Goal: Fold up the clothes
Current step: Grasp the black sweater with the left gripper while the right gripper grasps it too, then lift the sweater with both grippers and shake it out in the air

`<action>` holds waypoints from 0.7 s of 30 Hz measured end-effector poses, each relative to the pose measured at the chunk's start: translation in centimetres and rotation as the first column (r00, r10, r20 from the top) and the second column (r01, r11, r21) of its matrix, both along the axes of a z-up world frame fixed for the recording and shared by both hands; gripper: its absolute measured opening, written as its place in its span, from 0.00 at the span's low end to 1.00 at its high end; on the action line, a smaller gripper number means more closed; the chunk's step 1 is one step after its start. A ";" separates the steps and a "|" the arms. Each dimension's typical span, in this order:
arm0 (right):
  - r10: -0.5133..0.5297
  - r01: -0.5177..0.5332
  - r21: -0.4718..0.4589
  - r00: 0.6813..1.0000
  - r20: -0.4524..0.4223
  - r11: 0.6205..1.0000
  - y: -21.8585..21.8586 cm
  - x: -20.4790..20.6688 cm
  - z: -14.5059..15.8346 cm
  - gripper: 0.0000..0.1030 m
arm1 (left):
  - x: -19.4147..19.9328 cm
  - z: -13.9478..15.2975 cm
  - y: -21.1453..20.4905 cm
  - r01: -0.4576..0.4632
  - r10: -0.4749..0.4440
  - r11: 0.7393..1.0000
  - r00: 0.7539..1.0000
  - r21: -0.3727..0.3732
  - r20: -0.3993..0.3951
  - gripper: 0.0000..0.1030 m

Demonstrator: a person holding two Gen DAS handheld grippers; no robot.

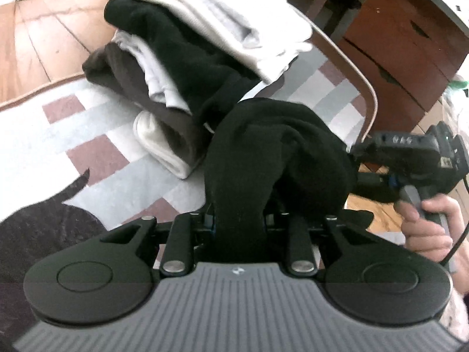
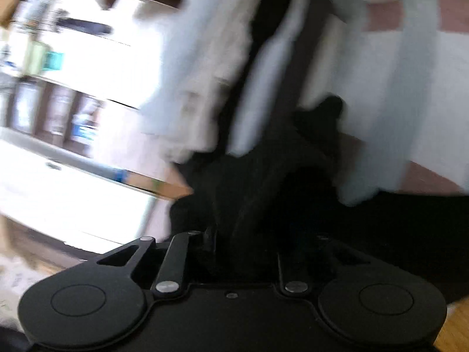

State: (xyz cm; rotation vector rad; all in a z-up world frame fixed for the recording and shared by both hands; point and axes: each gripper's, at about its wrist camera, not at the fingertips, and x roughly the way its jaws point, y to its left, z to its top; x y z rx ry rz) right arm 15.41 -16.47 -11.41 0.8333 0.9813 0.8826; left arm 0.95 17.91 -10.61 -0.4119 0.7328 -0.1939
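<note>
A black garment [image 1: 278, 146] hangs bunched above the rug, held from two sides. My left gripper [image 1: 239, 217] is shut on its lower part, and the cloth fills the gap and hides the fingertips. At the right of the left wrist view, my right gripper [image 1: 356, 158] bites into the same garment's edge, with a hand [image 1: 425, 228] on its handle. The right wrist view is blurred. There the black garment [image 2: 263, 176] sits between the fingers of my right gripper [image 2: 246, 234]. Behind it lies a stack of folded clothes [image 1: 181, 58] in white, black and brown.
The stack rests on a rug [image 1: 58, 135] of grey, white and maroon blocks. Wooden floor [image 1: 44, 35] lies beyond it at the left. A brown wooden cabinet [image 1: 395, 44] stands at the back right. Another dark cloth [image 1: 44, 228] lies at the lower left.
</note>
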 end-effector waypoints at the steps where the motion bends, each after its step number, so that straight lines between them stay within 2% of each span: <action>1: 0.009 -0.010 0.038 1.000 0.025 0.999 -0.3 -0.4 0.6 0.20 | -0.5 0.6 0.1 0.003 -0.004 1.000 1.000 0.008 0.016 0.23; 3: 0.022 -0.028 0.083 0.997 0.074 0.996 -0.5 -0.9 1.7 0.19 | -1.6 2.1 0.1 0.010 -0.012 0.999 0.999 0.031 0.051 0.23; 7: 0.062 -0.071 0.088 0.993 0.104 0.994 -0.6 -2.5 3.2 0.19 | -4.5 4.8 -0.2 0.020 -0.030 0.995 0.994 0.100 0.104 0.23; 10: 0.113 -0.123 0.070 0.985 0.129 0.990 0.3 -3.8 4.9 0.16 | -7.2 5.6 0.4 0.010 -0.021 0.996 0.993 0.094 0.113 0.23; 13: 0.169 -0.182 0.045 0.962 0.214 0.982 1.0 -5.7 7.5 0.12 | -9.7 5.5 1.6 -0.018 0.012 0.997 0.996 0.075 0.085 0.23; 15: 0.213 -0.220 -0.007 0.934 0.289 0.975 1.8 -7.3 9.0 0.12 | -11.3 5.0 2.4 -0.043 0.038 0.996 0.997 0.077 0.062 0.23; 18: 0.275 -0.245 -0.131 0.901 0.334 0.961 4.8 -8.0 10.3 0.12 | -13.0 4.3 3.6 -0.074 0.071 0.992 0.997 0.103 0.037 0.21; 20: 0.297 -0.249 -0.182 0.897 0.327 0.951 6.6 -8.0 10.1 0.12 | -14.0 4.3 4.8 -0.119 0.116 0.987 0.993 0.110 0.039 0.08; 21: 0.307 -0.251 -0.204 0.896 0.322 0.946 7.3 -8.0 9.9 0.11 | -14.3 4.5 5.6 -0.143 0.139 0.984 0.989 0.103 0.046 0.08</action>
